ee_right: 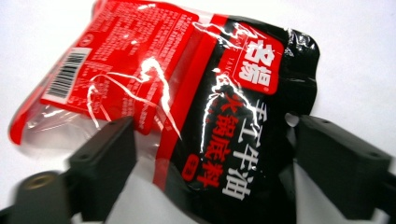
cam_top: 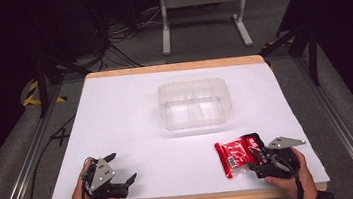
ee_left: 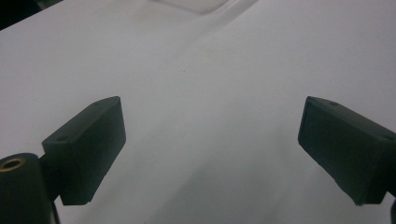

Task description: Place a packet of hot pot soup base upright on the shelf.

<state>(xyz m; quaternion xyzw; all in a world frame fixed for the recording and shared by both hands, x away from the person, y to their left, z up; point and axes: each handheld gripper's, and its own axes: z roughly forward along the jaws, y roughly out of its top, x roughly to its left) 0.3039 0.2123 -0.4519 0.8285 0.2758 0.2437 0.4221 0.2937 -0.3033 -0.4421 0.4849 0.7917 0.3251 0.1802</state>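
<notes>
Right claw (ee_right: 210, 154) straddling red-black sauce packet (ee_right: 187, 93), not yet pinching (lining up a grasp); left claw (ee_left: 210, 144) agape, empty.

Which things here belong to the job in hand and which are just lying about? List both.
In the job:
- red and black packet, lying between the right gripper's jaws
- clear plastic container, the likely place for it, standing apart farther back
- white table top

Lying about:
- left gripper, open over bare table
- white metal stand on the floor beyond
- cables on the floor
</notes>
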